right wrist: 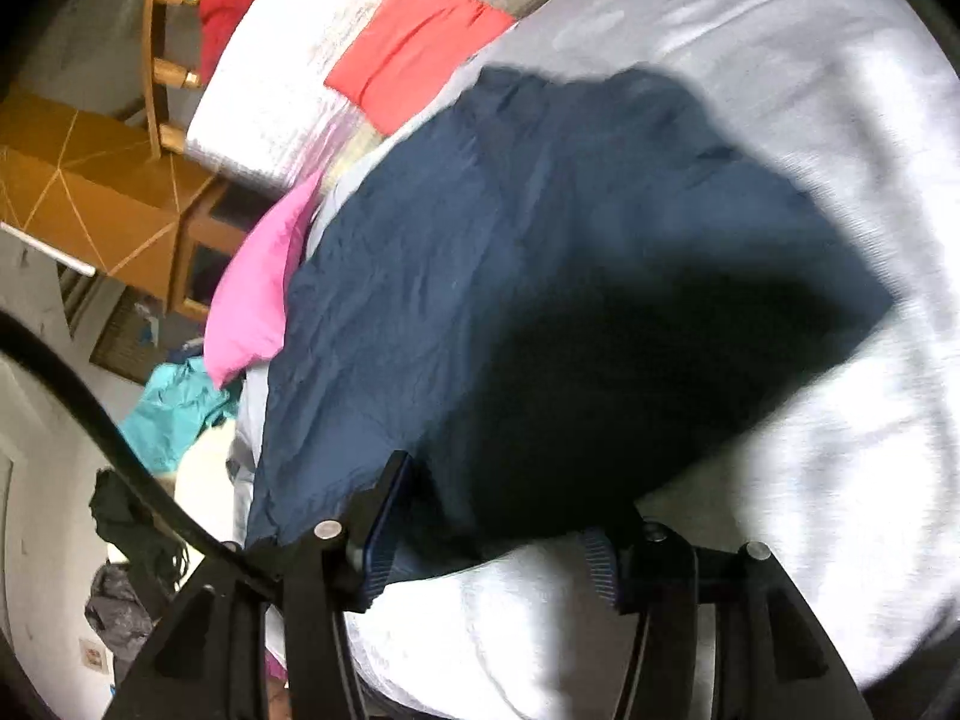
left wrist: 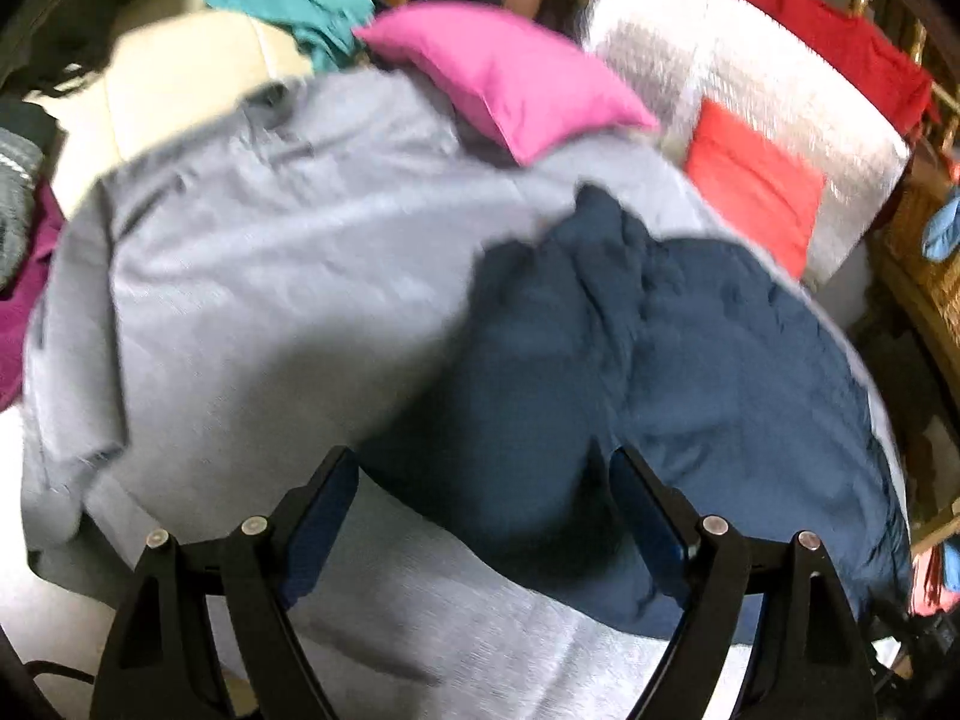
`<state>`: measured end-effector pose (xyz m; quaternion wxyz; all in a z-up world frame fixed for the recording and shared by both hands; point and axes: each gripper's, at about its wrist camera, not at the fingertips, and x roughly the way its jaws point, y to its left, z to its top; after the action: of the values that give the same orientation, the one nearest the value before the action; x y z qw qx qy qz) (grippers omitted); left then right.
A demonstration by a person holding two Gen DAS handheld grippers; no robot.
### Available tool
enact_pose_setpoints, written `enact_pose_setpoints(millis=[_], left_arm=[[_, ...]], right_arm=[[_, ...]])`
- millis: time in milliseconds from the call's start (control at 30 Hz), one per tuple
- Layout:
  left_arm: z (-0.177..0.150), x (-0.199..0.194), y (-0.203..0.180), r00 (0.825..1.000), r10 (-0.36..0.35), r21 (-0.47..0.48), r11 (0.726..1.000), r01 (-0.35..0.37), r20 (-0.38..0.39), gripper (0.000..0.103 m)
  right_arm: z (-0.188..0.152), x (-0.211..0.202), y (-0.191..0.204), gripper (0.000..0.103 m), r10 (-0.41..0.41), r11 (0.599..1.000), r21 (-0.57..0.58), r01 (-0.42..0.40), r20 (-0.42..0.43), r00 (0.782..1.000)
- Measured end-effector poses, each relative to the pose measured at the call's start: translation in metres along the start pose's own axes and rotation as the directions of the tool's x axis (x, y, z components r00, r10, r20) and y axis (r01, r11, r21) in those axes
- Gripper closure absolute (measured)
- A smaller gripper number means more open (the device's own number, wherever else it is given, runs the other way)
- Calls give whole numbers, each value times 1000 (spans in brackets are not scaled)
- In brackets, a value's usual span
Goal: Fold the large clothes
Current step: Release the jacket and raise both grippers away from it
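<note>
Now navy garment [left wrist: 630,372] lies on grey sheet [left wrist: 252,300], long axis running far-right. Left gripper [left wrist: 483,516] gapes empty over near edge; right gripper [right wrist: 486,516] half-parted, grip unclear.

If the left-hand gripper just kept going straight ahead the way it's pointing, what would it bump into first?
Most likely the navy garment: the left gripper stands open right over its dark cloth, which lies on the grey bedcover. The blur leaves the gap between them unclear.
</note>
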<state>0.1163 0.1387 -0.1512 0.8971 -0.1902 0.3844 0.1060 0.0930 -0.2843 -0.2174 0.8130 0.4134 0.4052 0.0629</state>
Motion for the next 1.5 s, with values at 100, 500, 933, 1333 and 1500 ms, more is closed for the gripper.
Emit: enact_pose_setpoints(millis=[100, 500, 933, 1333, 1500], left_arm=[[4, 9, 10, 1000, -4, -19, 1000, 3, -31, 16], [-3, 27, 9, 993, -43, -52, 998, 37, -109, 16], [-5, -4, -13, 993, 117, 207, 971, -119, 23, 15], [4, -138, -52, 956, 91, 323, 929, -183, 281, 13], [-2, -174, -62, 945, 64, 349, 919, -182, 322, 12]], right_arm=[[11, -27, -27, 38, -45, 994, 100, 37, 85, 995], [23, -37, -25, 60, -83, 995, 70, 68, 231, 969], [15, -48, -15, 55, -185, 983, 23, 184, 193, 964], [-24, -133, 57, 31, -197, 925, -240, 295, 364, 911], [-43, -154, 93, 30, -153, 879, -361, 312, 406, 901]])
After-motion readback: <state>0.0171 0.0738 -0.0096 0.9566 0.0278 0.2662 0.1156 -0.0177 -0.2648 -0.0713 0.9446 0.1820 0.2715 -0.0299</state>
